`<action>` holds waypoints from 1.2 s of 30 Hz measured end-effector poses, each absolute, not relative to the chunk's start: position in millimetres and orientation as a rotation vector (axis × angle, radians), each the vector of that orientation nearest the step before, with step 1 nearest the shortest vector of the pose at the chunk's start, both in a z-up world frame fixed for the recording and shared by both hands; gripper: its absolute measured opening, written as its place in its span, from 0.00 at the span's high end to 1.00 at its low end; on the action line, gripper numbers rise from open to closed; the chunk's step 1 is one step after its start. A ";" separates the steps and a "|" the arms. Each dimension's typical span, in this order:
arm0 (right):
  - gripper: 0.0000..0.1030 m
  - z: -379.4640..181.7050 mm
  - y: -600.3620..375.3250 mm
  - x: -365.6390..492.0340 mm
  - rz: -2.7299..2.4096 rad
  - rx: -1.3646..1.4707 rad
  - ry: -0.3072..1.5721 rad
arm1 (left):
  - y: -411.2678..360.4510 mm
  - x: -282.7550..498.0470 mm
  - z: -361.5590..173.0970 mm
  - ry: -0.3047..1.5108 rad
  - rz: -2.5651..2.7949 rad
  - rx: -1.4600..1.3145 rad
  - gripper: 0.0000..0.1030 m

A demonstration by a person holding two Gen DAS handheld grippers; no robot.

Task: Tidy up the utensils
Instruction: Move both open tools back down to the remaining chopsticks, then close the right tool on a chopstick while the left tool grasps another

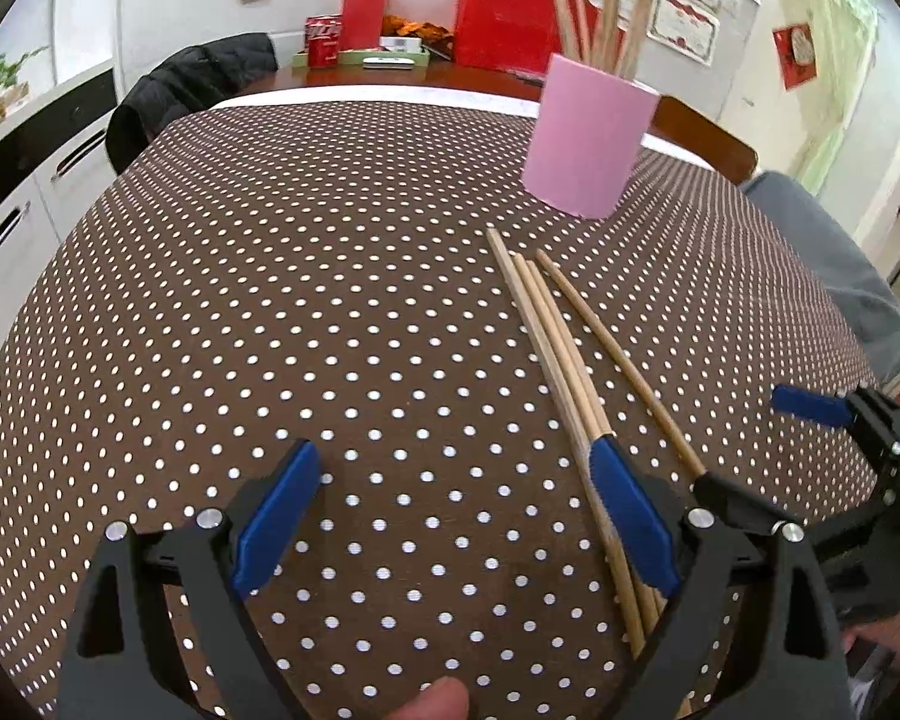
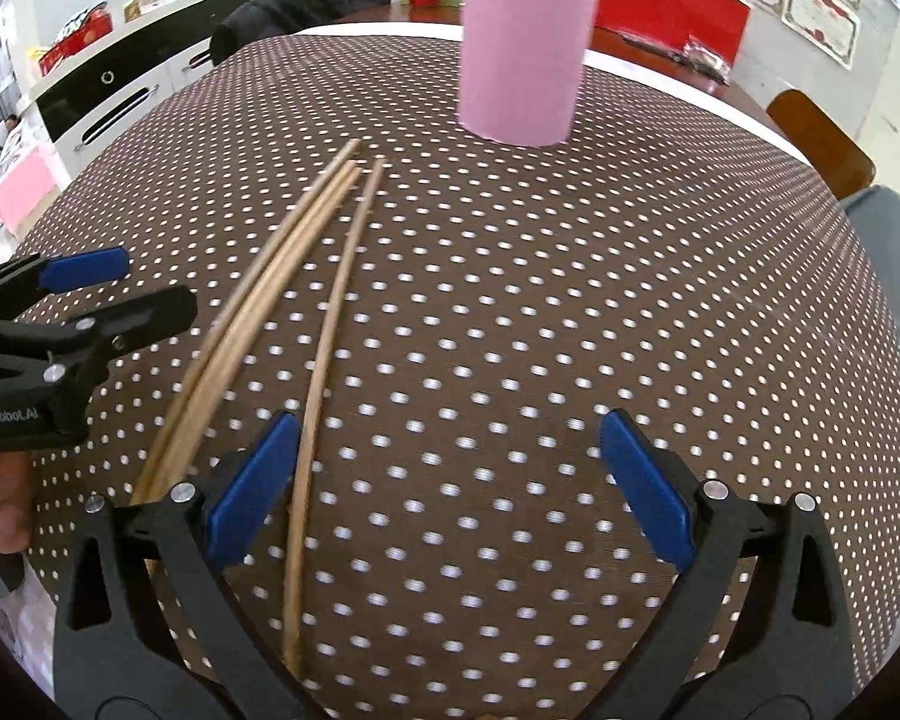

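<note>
Several wooden chopsticks [image 1: 561,348] lie on the brown polka-dot tablecloth [image 1: 306,300]: three bunched together and one apart to their right. They also show in the right wrist view [image 2: 282,276]. A pink cup [image 1: 588,138] holding more chopsticks stands beyond them, also in the right wrist view [image 2: 522,54]. My left gripper [image 1: 456,480] is open and empty, its right finger over the bunch. My right gripper [image 2: 450,456] is open and empty, its left finger beside the lone chopstick [image 2: 330,324].
A black jacket [image 1: 192,90] hangs on a chair at the far left. Red boxes [image 1: 366,12] and a tray sit on the wooden table behind. A wooden chair back [image 2: 822,138] stands at the right. White cabinets [image 1: 24,180] run along the left.
</note>
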State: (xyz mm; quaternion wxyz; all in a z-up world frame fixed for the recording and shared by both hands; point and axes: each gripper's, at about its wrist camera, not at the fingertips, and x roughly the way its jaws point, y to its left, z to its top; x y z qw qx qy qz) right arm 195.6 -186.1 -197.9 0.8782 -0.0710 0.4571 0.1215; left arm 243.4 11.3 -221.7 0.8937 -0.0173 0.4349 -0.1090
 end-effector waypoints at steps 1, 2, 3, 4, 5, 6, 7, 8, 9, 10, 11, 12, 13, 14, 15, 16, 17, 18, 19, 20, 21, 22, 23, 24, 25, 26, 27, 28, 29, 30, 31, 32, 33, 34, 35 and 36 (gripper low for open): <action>0.06 -197.2 -186.9 194.4 0.255 -0.149 0.953 | 7.7 243.2 -221.7 0.903 -0.235 -0.021 0.13; 0.06 -197.3 -188.8 194.7 0.259 -0.148 0.953 | 5.0 242.6 -222.0 0.903 -0.242 -0.011 0.13; 0.06 -196.7 -189.2 192.5 0.263 -0.145 0.954 | 2.7 242.4 -222.1 0.905 -0.245 -0.003 0.13; 0.06 -196.7 -189.8 192.7 0.266 -0.140 0.955 | 0.4 242.6 -222.6 0.909 -0.241 0.010 0.13; 0.06 -196.9 -191.0 193.5 0.269 -0.132 0.956 | -0.7 242.9 -223.2 0.912 -0.237 0.019 0.13; 0.06 -196.8 -191.3 193.0 0.270 -0.130 0.956 | -2.0 243.1 -223.7 0.915 -0.231 0.030 0.13; 0.06 -196.7 -191.4 193.0 0.271 -0.130 0.955 | -4.5 243.7 -224.4 0.920 -0.218 0.052 0.12; 0.06 -196.4 -191.3 193.2 0.272 -0.130 0.954 | -6.7 243.7 -224.4 0.920 -0.217 0.061 0.12; 0.06 -196.4 -190.3 192.7 0.272 -0.129 0.953 | -7.8 244.2 -224.2 0.921 -0.217 0.064 0.12; 0.06 -196.2 -190.2 193.3 0.273 -0.130 0.953 | -8.5 244.1 -224.1 0.921 -0.216 0.067 0.12; 0.06 -196.5 -190.7 194.4 0.276 -0.130 0.954 | -8.6 243.9 -224.0 0.922 -0.216 0.068 0.12; 0.06 -196.5 -188.5 193.3 0.276 -0.130 0.954 | -8.2 244.1 -223.8 0.923 -0.217 0.064 0.12; 0.06 -196.6 -188.6 193.5 0.277 -0.130 0.954 | -8.0 244.5 -223.8 0.924 -0.218 0.063 0.12; 0.06 -196.7 -188.1 194.7 0.280 -0.132 0.954 | -8.3 245.7 -223.7 0.926 -0.218 0.066 0.12; 0.06 -196.7 -187.1 197.1 0.284 -0.133 0.954 | -10.5 248.8 -223.9 0.934 -0.207 0.080 0.11; 0.06 -196.7 -185.7 200.2 0.288 -0.136 0.955 | -11.5 253.1 -223.6 0.938 -0.201 0.087 0.11; 0.06 -196.5 -184.6 203.6 0.291 -0.139 0.956 | -12.6 259.7 -224.5 0.953 -0.192 0.095 0.11; 0.06 -196.5 -182.6 207.5 0.297 -0.143 0.958 | -16.1 264.6 -225.4 0.956 -0.171 0.131 0.11; 0.06 -196.5 -181.2 209.6 0.301 -0.146 0.959 | -15.6 267.8 -225.8 0.961 -0.170 0.129 0.11; 0.06 -196.4 -180.1 211.0 0.303 -0.148 0.959 | -13.7 269.9 -226.1 0.968 -0.172 0.116 0.11; 0.06 -196.2 -179.0 213.6 0.303 -0.151 0.959 | -13.8 271.5 -226.3 0.966 -0.171 0.120 0.11; 0.07 -196.3 -178.3 214.7 0.305 -0.151 0.959 | -13.4 273.0 -226.4 0.965 -0.175 0.122 0.11; 0.10 -196.5 -177.5 215.7 0.309 -0.150 0.958 | -13.0 275.2 -226.3 0.966 -0.176 0.121 0.11; 0.11 -196.2 -176.1 218.8 0.314 -0.147 0.956 | -13.6 278.4 -226.3 0.970 -0.173 0.125 0.11; 0.16 -195.4 -174.7 221.9 0.321 -0.146 0.951 | -12.7 283.1 -225.9 0.973 -0.169 0.125 0.11; 0.20 -194.2 -173.2 226.3 0.326 -0.144 0.947 | -11.2 288.7 -225.4 0.978 -0.170 0.121 0.12; 0.21 -193.4 -171.1 232.7 0.335 -0.143 0.947 | -8.9 296.0 -225.2 0.986 -0.168 0.113 0.12; 0.26 -193.1 -168.4 236.6 0.345 -0.143 0.945 | -7.7 299.2 -224.9 0.988 -0.169 0.112 0.15; 0.34 -192.5 -163.9 241.3 0.355 -0.149 0.938 | -7.6 303.6 -223.7 0.987 -0.176 0.117 0.21; 0.40 -192.2 -159.6 242.1 0.360 -0.161 0.935 | -7.1 304.5 -222.8 0.988 -0.189 0.121 0.25; 0.51 -191.5 -155.7 243.3 0.373 -0.168 0.932 | -9.2 308.9 -220.9 0.990 -0.207 0.133 0.32; 0.64 -190.9 -151.8 244.5 0.390 -0.169 0.931 | -11.4 308.8 -220.3 0.988 -0.217 0.139 0.42; 0.69 -190.5 -147.1 246.5 0.397 -0.182 0.928 | -13.6 311.0 -218.8 0.985 -0.233 0.147 0.50; 0.75 -190.9 -143.3 248.5 0.405 -0.191 0.923 | -15.5 313.6 -217.2 0.982 -0.247 0.154 0.65; 0.83 -191.2 -141.0 250.2 0.413 -0.194 0.921 | -16.4 315.7 -216.2 0.982 -0.253 0.155 0.86; 0.89 -191.5 -140.2 251.0 0.409 -0.198 0.923 | -15.3 318.9 -215.1 0.989 -0.259 0.145 0.92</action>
